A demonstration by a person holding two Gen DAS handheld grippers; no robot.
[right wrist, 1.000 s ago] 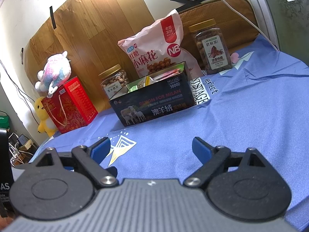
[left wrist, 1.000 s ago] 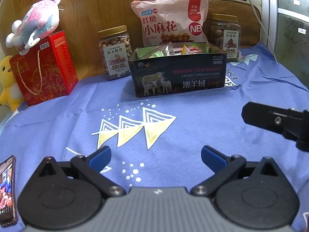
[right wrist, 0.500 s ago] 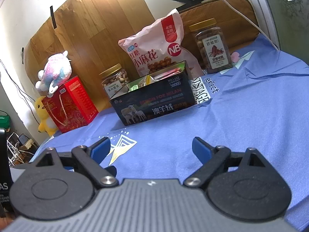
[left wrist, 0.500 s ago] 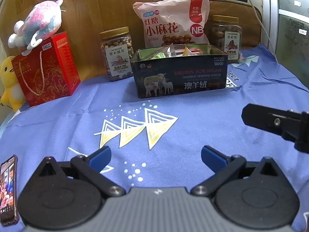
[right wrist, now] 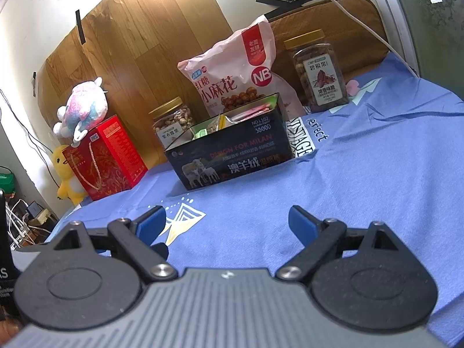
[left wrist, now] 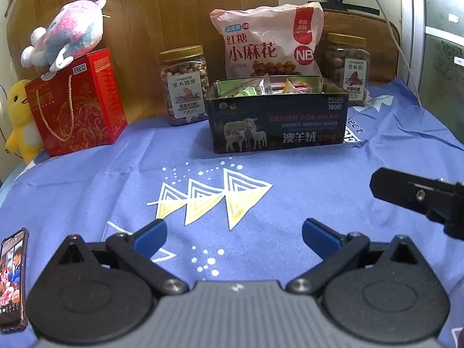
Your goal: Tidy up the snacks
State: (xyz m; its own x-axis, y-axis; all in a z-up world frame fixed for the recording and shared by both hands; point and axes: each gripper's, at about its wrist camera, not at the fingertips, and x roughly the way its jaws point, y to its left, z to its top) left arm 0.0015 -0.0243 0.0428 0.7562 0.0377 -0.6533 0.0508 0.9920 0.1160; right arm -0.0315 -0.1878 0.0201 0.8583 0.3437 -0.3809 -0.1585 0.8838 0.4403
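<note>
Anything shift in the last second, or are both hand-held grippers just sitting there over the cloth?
Nothing visibly changed. The left hand-held gripper and right hand-held gripper stay open and empty over the blue cloth; the tin box, snack bag and jars are untouched.

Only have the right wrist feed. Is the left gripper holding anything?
Observer: No. The left gripper is open, with only bare blue cloth between its fingers.
Operator: Any clutter near it that I can't see?
Observer: Yes, a phone lies on the cloth at the left gripper's left, with its screen lit.
Operator: I see one triangle printed on the cloth. Are there more?
Observer: Three triangles in a row, between the left gripper and the tin.
</note>
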